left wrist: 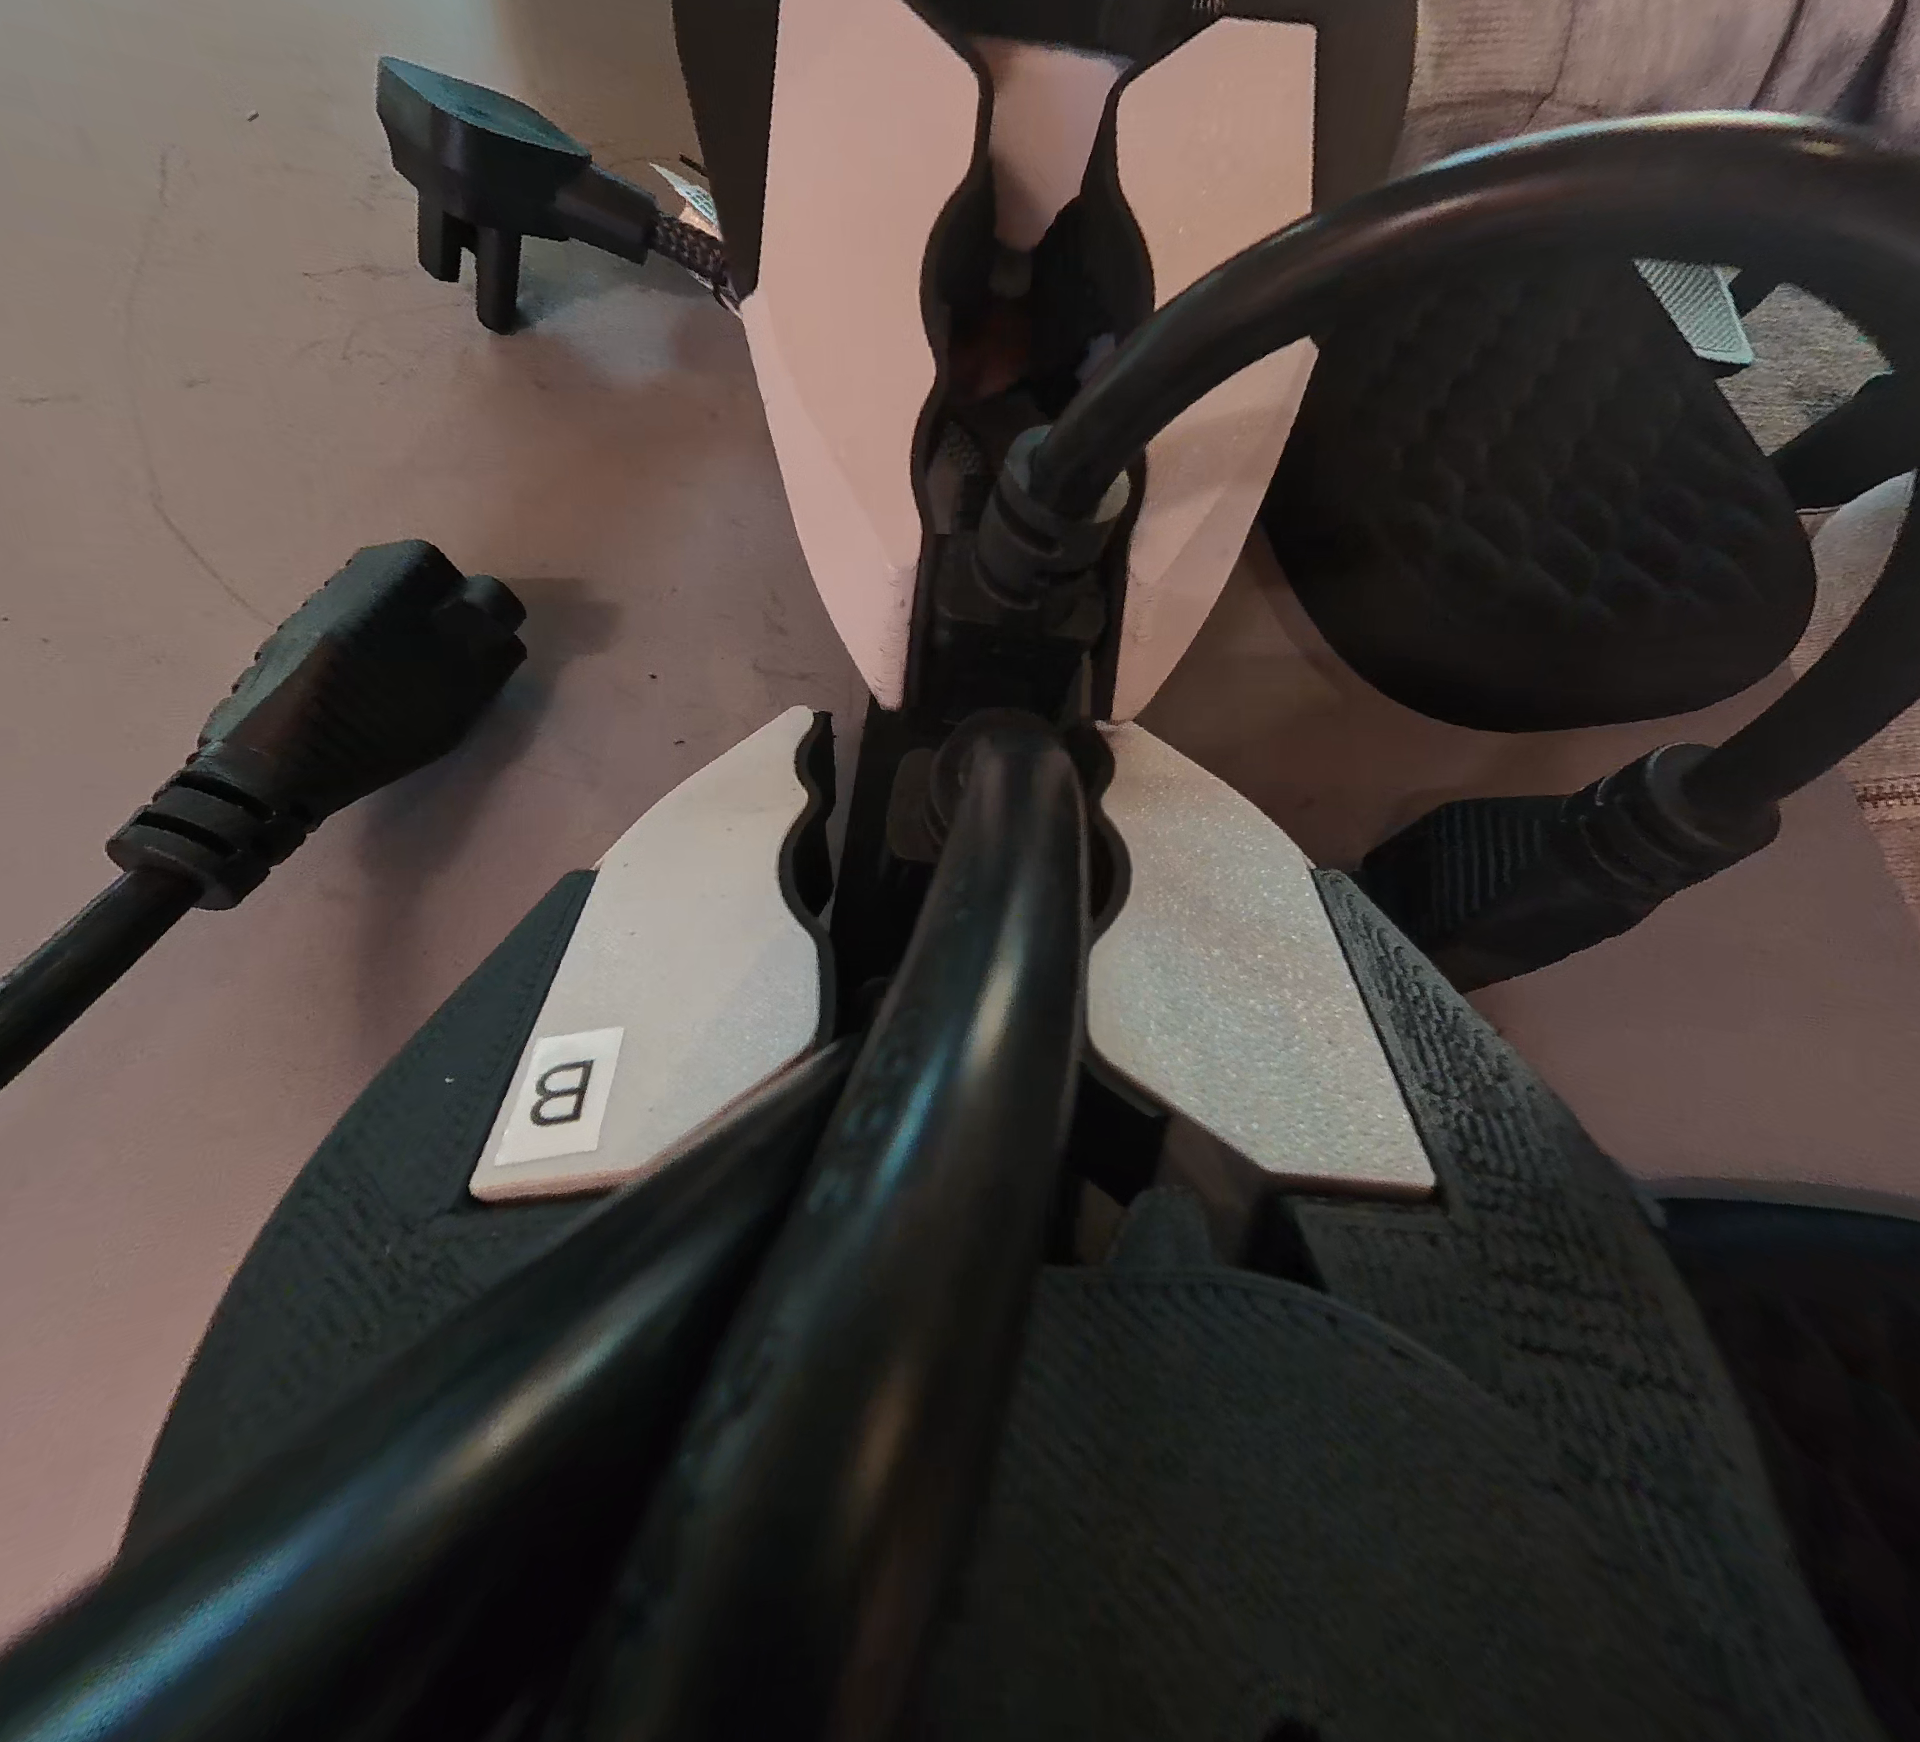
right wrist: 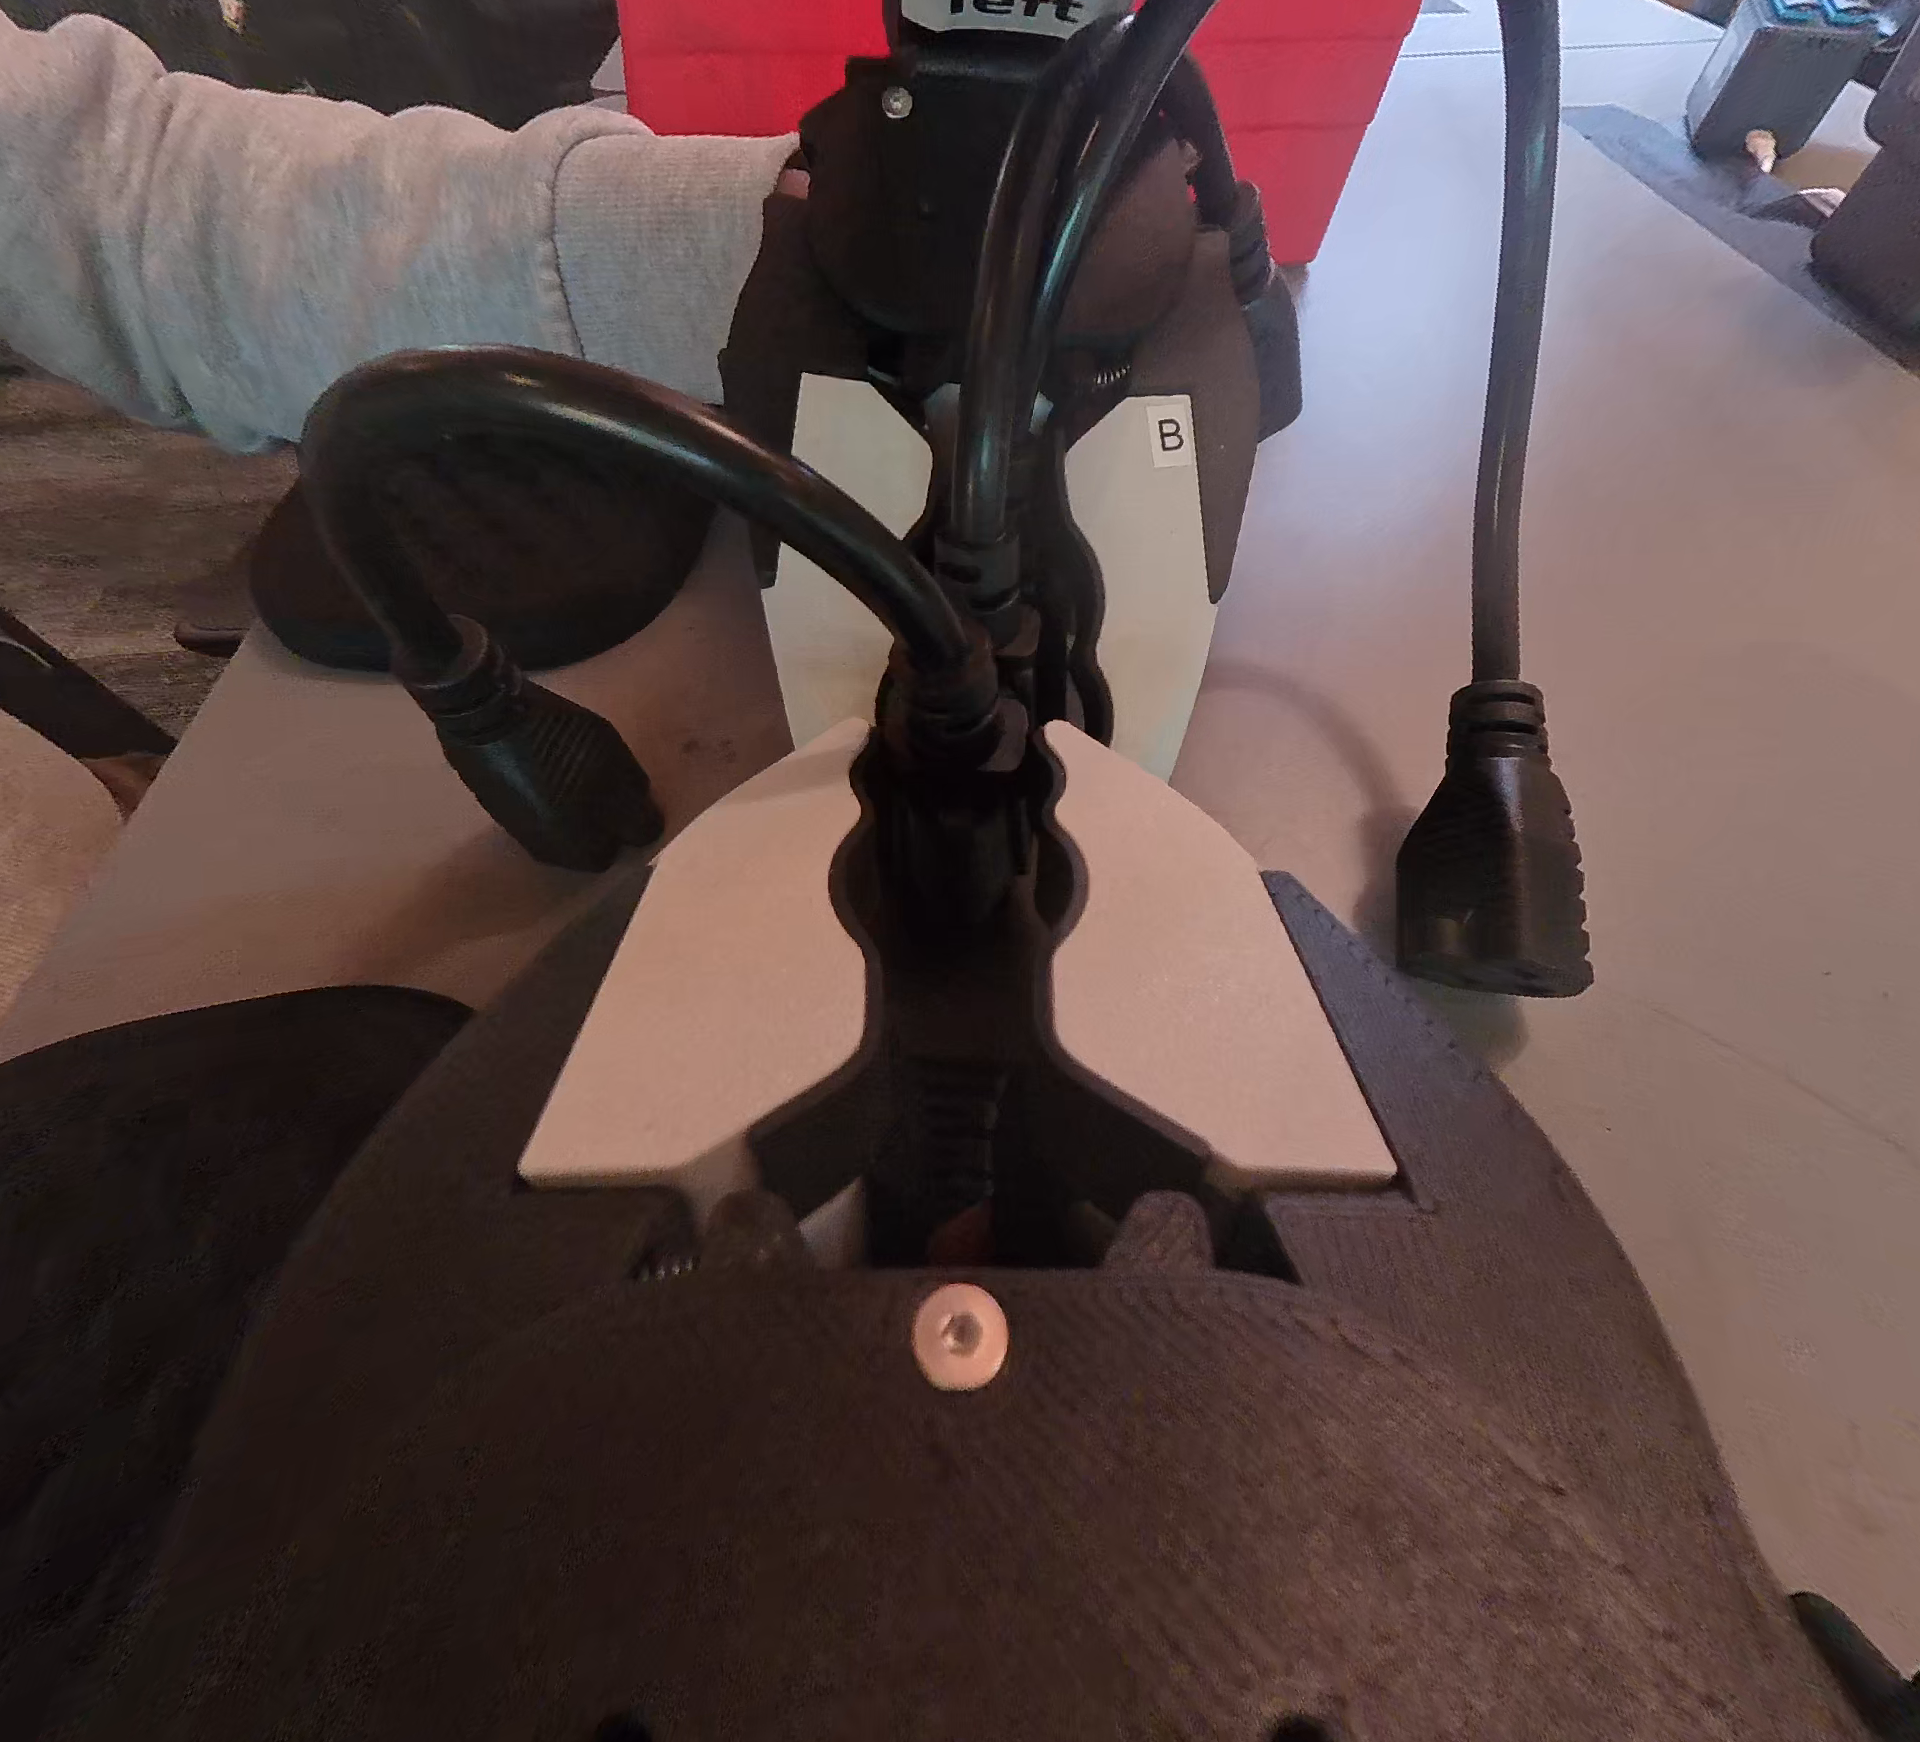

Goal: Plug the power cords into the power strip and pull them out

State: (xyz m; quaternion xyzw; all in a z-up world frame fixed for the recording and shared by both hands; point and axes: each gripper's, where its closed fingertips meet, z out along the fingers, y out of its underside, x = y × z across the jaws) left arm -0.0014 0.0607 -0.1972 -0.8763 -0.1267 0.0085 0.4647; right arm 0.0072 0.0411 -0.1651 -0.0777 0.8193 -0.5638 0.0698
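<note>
My left gripper (left wrist: 966, 736) is shut on the end of a black power cord (left wrist: 935, 1069) that runs back between its white pads. My right gripper (right wrist: 956, 747) faces it tip to tip and is shut on the black end of a second cord (right wrist: 623, 425). The two held ends meet between the tips; I cannot tell whether they are joined. The right gripper also shows in the left wrist view (left wrist: 1013, 653), the left gripper in the right wrist view (right wrist: 997, 674). Each cord arcs to a loose connector on the table (right wrist: 1496, 861) (right wrist: 540, 778). No power strip is in view.
A third black plug (left wrist: 468, 165) with a braided cable lies on the table at the far left. A red bin (right wrist: 1299, 61) stands behind the left gripper. A person's grey sleeve (right wrist: 312, 238) and a black chair (left wrist: 1538, 497) are at the table's edge. My two grippers' fingertips are within a few centimetres of each other.
</note>
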